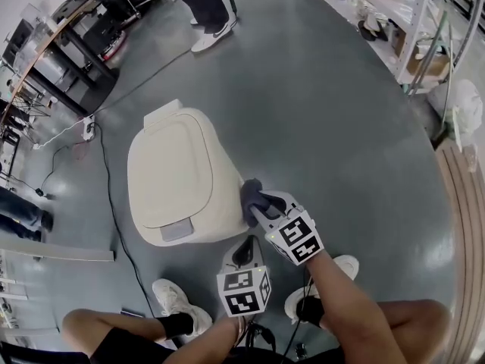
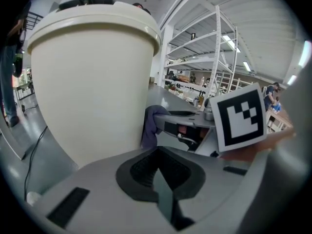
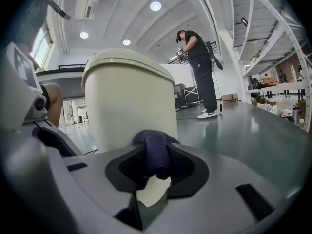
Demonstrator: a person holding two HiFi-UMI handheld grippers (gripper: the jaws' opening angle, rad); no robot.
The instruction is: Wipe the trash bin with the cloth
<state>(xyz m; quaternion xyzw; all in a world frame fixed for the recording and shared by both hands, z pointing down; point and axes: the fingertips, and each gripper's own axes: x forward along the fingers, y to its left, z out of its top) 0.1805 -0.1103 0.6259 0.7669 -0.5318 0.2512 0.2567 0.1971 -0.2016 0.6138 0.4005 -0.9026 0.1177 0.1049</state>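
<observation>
Two grippers work beside the trash bin on the floor. The right gripper pinches the dark cloth against the bin's side wall, and the left gripper is closed on nothing (idle). Wiping seems to be in hand; the next move calls for a firm sweep along the wall.

One trash bin, one cloth, two grippers: left claw, right claw.

White sneakers, black socks — black-white marker cubes
</observation>
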